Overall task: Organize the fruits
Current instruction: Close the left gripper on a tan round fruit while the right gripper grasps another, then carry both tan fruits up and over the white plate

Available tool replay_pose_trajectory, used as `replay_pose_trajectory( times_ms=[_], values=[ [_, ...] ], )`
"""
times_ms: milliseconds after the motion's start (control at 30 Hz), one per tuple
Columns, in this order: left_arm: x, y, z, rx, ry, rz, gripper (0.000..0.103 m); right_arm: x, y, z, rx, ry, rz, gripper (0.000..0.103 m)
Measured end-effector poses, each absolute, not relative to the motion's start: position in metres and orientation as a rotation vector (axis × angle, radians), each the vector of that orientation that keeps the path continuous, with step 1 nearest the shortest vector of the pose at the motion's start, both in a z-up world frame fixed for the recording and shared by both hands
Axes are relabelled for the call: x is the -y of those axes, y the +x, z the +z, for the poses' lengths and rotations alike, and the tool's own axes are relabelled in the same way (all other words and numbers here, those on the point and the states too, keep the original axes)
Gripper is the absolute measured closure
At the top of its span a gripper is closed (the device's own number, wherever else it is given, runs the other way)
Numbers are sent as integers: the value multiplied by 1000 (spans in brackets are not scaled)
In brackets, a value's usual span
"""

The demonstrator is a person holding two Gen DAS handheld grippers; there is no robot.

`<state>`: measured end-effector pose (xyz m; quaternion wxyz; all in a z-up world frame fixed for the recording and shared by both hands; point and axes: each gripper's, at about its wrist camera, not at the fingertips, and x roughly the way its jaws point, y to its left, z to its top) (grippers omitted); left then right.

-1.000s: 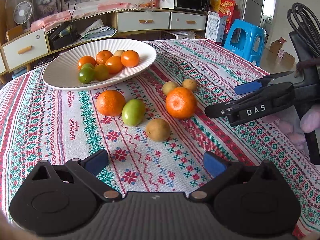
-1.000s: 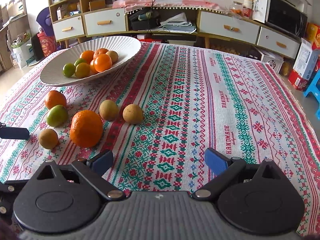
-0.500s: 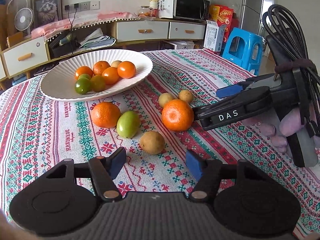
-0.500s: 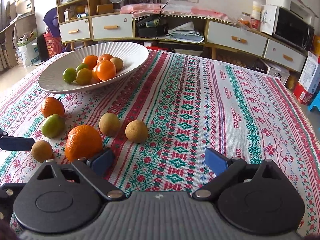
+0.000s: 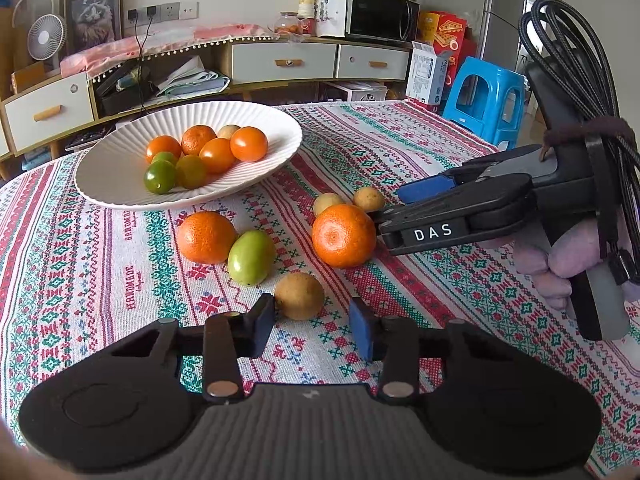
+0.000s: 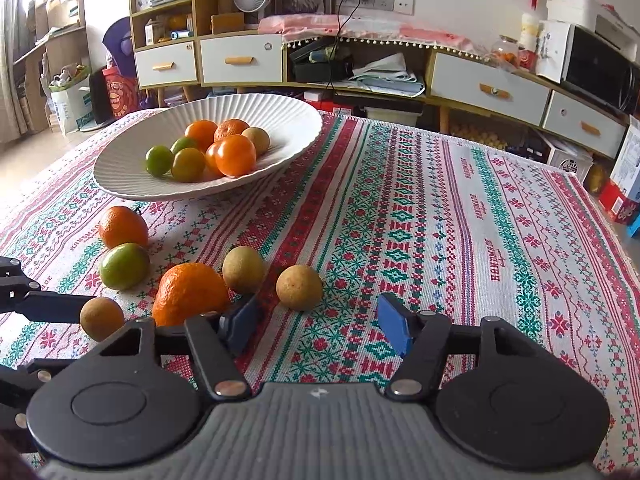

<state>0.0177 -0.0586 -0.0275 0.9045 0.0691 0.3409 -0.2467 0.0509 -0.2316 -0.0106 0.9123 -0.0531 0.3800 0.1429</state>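
A white ribbed plate [image 5: 100, 176] [image 6: 296, 120] holds several orange and green fruits. On the patterned cloth lie an orange [image 5: 206, 236], a green fruit [image 5: 251, 257], a big orange [image 5: 344, 236] and three small brown fruits. My left gripper [image 5: 314, 326] is closing, with the nearest brown fruit [image 5: 299, 295] just ahead between its jaws; the right pad stands clear of it. My right gripper [image 6: 320, 324] [image 5: 390, 210] is also closing, with another brown fruit [image 6: 299, 287] in front of its gap, untouched. Its left finger lies beside the big orange [image 6: 190, 294].
A third brown fruit [image 6: 243, 269] sits behind the big orange. A low cabinet [image 6: 240, 60] with drawers runs along the wall beyond the table, and a blue stool [image 5: 486, 100] stands at the far right. A person's gloved hand [image 5: 560, 260] holds the right gripper.
Both grippers' jaws have narrowed. The left jaws have drawn in around the nearest brown fruit. The right gripper has edged closer to the big orange and the brown fruit beside it.
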Motion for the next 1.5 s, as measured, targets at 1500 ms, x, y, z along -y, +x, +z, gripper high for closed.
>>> replay_pose_trajectory(
  times_ms=[1500],
  values=[
    [44, 23, -7, -764, 98, -557, 75, 221, 49, 11, -814, -85, 307, 80]
  ],
)
